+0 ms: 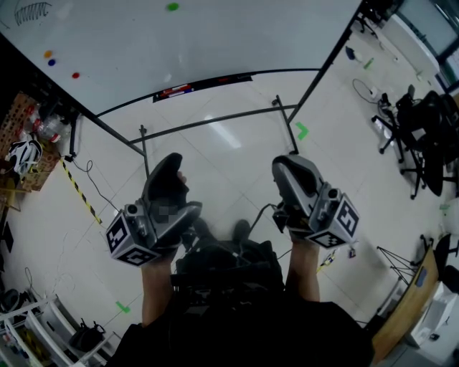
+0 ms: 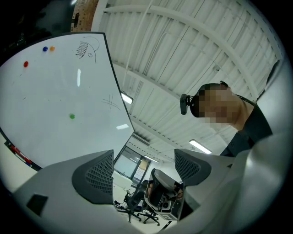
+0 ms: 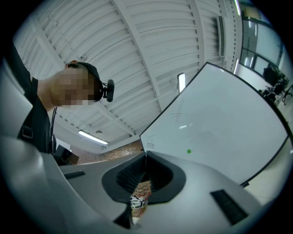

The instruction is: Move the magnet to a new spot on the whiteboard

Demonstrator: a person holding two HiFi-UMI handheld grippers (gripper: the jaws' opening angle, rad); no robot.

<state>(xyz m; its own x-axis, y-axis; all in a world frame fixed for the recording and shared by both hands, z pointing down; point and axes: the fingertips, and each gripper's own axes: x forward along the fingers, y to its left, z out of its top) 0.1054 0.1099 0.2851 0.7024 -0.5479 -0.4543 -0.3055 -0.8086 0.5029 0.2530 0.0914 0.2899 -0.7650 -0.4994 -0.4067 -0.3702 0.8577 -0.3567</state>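
Head view: the small round green magnet (image 1: 172, 6) is seen stuck on the large white whiteboard (image 1: 237, 36), well apart from both grippers. Left gripper view: the left gripper (image 2: 144, 167) is held wide open and empty (the magnet lies off to its left). Right gripper view: the right gripper (image 3: 145, 164) is closed tight on nothing.

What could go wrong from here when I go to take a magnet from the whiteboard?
1. The right gripper is shut and empty; it may push a magnet instead of gripping it.
2. The orange magnet and blue magnet sit close together; taking one may knock the other.
3. The stand's bars lie between the person and the whiteboard; a foot may catch.
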